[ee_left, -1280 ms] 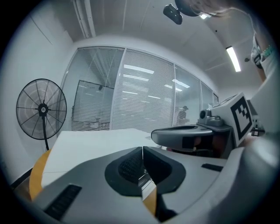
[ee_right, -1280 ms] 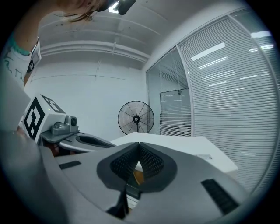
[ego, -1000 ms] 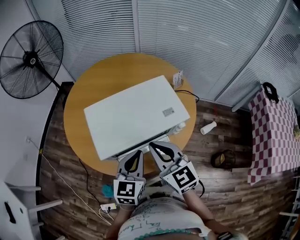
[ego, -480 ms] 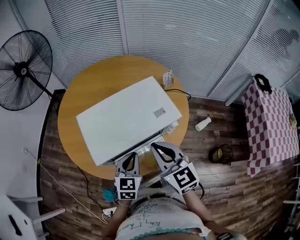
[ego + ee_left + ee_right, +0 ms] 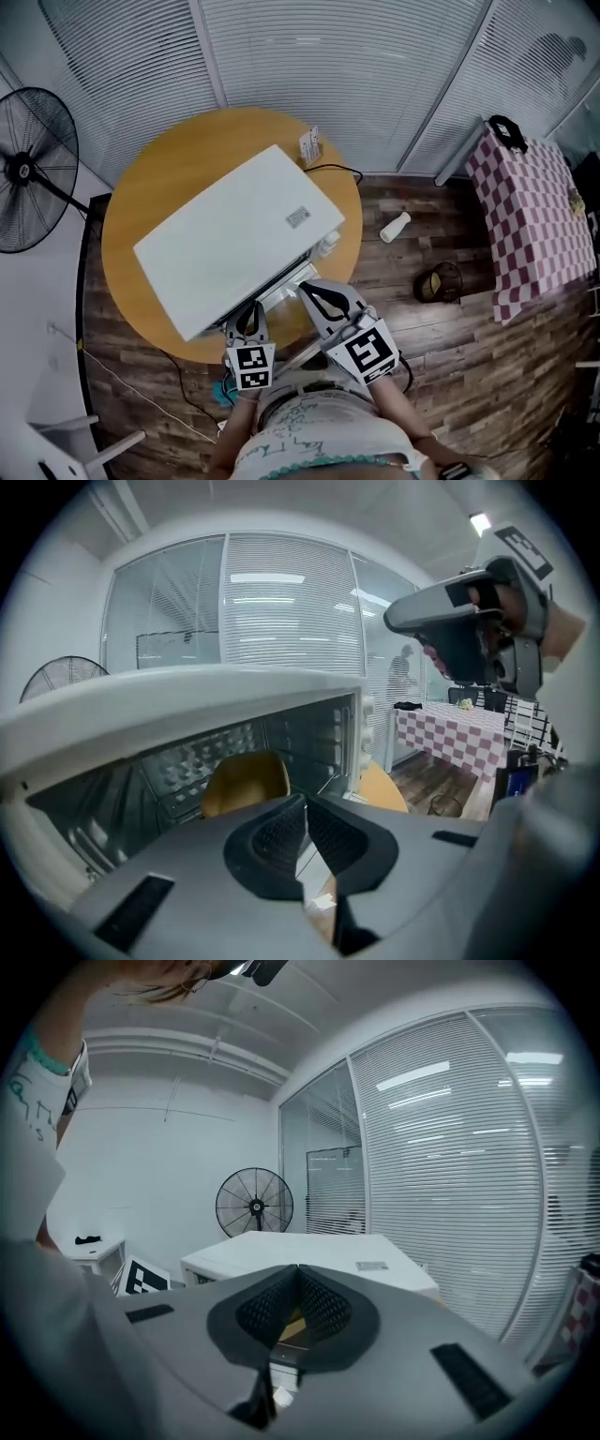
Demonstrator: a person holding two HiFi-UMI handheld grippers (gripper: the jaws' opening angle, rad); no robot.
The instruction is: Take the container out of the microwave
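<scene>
Left gripper view — brownish container (image 5: 246, 782) sits inside the microwave (image 5: 187, 700) at frame centre; left gripper (image 5: 305, 801) and right gripper (image 5: 298, 1271) jaws both pressed together, empty — pushing in like this would likely shove it deeper, not grip it.

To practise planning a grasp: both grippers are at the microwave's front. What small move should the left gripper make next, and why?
Probably open the fingers of the left gripper. They are pressed together and empty, pointing at the yellowish container inside the microwave; shut fingers cannot take it.
</scene>
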